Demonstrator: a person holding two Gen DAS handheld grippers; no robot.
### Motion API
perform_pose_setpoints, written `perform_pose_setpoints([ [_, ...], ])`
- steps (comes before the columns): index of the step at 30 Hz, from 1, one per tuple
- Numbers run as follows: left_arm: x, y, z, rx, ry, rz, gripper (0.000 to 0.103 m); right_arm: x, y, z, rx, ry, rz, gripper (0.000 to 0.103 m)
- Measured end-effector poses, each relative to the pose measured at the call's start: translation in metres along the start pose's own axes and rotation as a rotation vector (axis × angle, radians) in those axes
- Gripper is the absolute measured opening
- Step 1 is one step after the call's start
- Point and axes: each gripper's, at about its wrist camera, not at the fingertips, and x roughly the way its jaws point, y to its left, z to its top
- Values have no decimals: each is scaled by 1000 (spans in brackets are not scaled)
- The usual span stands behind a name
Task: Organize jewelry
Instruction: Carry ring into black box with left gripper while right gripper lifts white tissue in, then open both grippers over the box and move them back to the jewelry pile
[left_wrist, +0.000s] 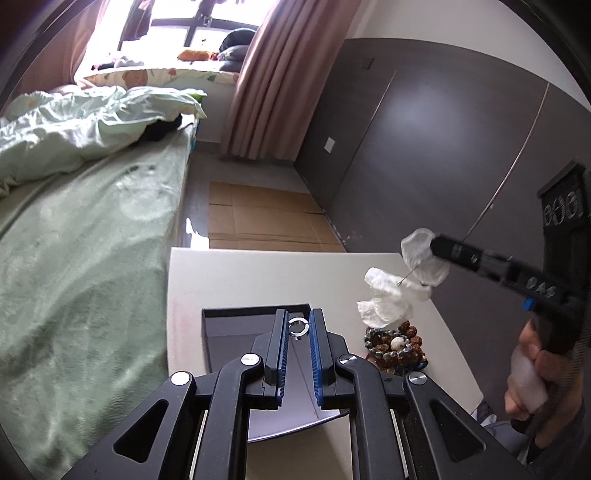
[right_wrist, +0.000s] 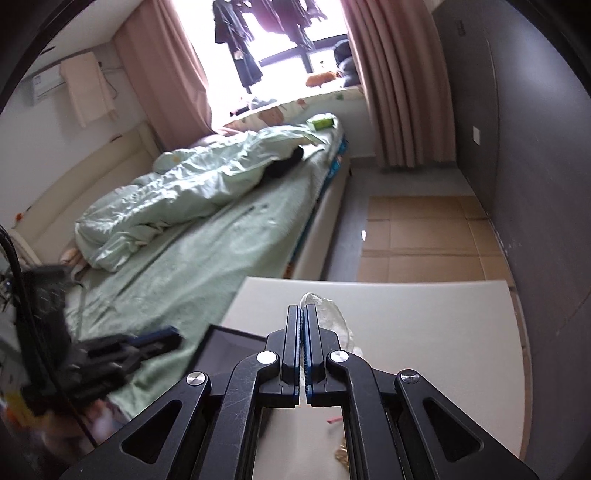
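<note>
My left gripper (left_wrist: 298, 320) is shut on a small silver ring (left_wrist: 298, 327), held above an open dark jewelry box (left_wrist: 221, 332) on the white table (left_wrist: 258, 273). A pile of beaded bracelets (left_wrist: 393, 345) lies to the right of the box. My right gripper (right_wrist: 303, 314) is shut on a clear plastic bag (right_wrist: 328, 314) and holds it above the table; in the left wrist view the bag (left_wrist: 424, 258) hangs from its fingertips with a crumpled white piece (left_wrist: 384, 299) below. The box corner (right_wrist: 232, 345) shows at the lower left of the right wrist view.
A bed with a green sheet (left_wrist: 81, 258) and rumpled duvet (left_wrist: 74, 125) runs along the table's left side. Flattened cardboard (left_wrist: 266, 218) lies on the floor beyond the table. Dark wardrobe doors (left_wrist: 443, 147) stand at the right. The left gripper appears blurred (right_wrist: 110, 354) in the right wrist view.
</note>
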Motion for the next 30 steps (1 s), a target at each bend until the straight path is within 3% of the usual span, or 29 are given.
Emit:
perform_pose_setpoints([
  [4,8,2,2,-9,45,23,15,4,17,5,-4,-14,45,3],
  [5,9,5,2,-21,48,21,24,5,21,5,-9,-13,53,3],
  [6,8,8,1,-33,48,18,44,8,26,5,-13,-13,59,3],
  [8,2,18,-1,-76,27,18,73,13,34,5,-15,-9,76,3],
  [14,-24,35,0,-121,-53,76,74,26,50,1,-27,6,133,3],
  [20,-29,50,-3,-175,-51,97,74,44,63,-6,-20,46,193,3],
  [21,-29,50,-3,-171,-50,105,74,46,64,-8,-19,63,190,12],
  [22,-28,49,-4,-168,-50,108,74,49,64,-9,-12,88,186,38],
  [24,-28,46,-5,-160,-50,104,74,53,58,-12,22,116,181,72],
  [30,-25,30,-5,-127,-46,70,74,27,29,-24,79,84,111,74],
])
